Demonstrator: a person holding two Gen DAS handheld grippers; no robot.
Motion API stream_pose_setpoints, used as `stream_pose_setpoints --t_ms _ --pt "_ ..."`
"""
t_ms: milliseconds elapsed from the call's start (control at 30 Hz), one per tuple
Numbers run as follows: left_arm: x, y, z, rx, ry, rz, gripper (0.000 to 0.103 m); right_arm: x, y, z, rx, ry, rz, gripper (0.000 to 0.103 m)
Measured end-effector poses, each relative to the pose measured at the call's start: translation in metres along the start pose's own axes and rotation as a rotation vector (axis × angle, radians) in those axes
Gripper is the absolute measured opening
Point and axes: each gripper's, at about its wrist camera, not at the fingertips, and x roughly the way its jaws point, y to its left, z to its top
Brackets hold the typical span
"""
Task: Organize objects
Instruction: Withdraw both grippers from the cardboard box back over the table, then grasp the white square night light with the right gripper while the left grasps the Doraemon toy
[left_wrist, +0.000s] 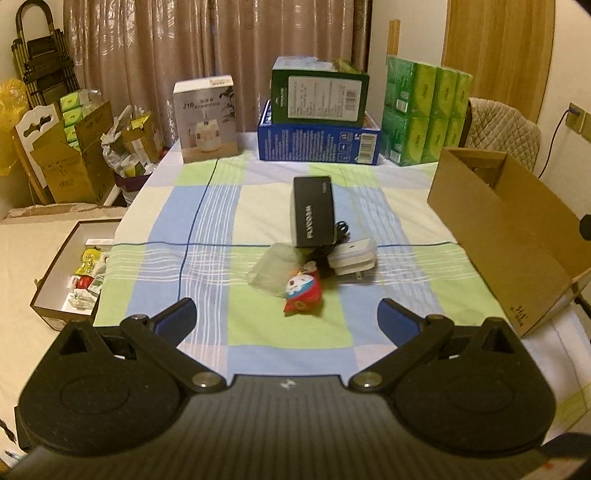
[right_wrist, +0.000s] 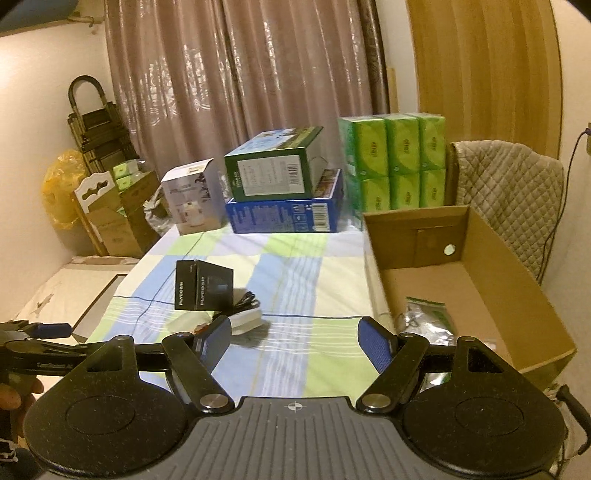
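Observation:
On the checked cloth lie a black box (left_wrist: 313, 211), a white charger (left_wrist: 352, 257) with a black cable, a clear pouch (left_wrist: 273, 271) and a red cat-face toy (left_wrist: 303, 293). My left gripper (left_wrist: 287, 317) hangs open just short of the toy, nothing between its blue pads. In the right wrist view the black box (right_wrist: 204, 285) and the charger (right_wrist: 246, 320) sit left of centre. My right gripper (right_wrist: 295, 341) is open and empty, near the cardboard box (right_wrist: 476, 266), which holds a clear bag (right_wrist: 428, 317). The left gripper (right_wrist: 40, 332) shows at the left edge there, held by a hand.
Along the table's far edge stand a white humidifier box (left_wrist: 208, 118), a green box on a blue box (left_wrist: 319, 122) and stacked green tissue packs (left_wrist: 424, 114). A tray of small items (left_wrist: 79, 273) lies off the table's left. A padded chair (right_wrist: 513, 192) stands behind the cardboard box.

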Motion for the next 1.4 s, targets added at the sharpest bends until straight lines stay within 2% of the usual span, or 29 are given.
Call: stream_pose_setpoints --t_ms 267,600,800,1000,1200,1300,1333,1400 --pt "0.029 0.014 -0.005 -0.006 0.021 0.002 0.102 0.03 0.016 -0.008 -0.026 0.016 0.034 0.073" --pt "0.069 0.031 -0.008 0.033 0.042 0.023 0.102 0.085 0.034 -0.012 -0.071 0.047 0.058 0.073" --pt "0.099 0.036 -0.015 0.046 0.056 -0.005 0.101 0.126 0.035 -0.022 -0.073 0.079 0.063 0.073" --pt "0.124 0.028 -0.019 0.097 0.079 -0.08 0.092 0.165 0.028 -0.034 -0.066 0.118 0.066 0.073" --pt "0.141 0.019 -0.017 0.158 0.056 -0.133 0.084 0.193 0.021 -0.044 -0.054 0.165 0.073 0.072" --pt "0.148 0.016 -0.016 0.182 0.045 -0.162 0.074 0.202 0.02 -0.044 -0.068 0.174 0.086 0.072" --pt "0.151 0.015 -0.014 0.188 0.044 -0.168 0.067 0.204 0.021 -0.044 -0.076 0.172 0.087 0.072" --pt "0.155 0.013 -0.013 0.199 0.039 -0.187 0.067 0.21 0.02 -0.043 -0.089 0.173 0.092 0.072"
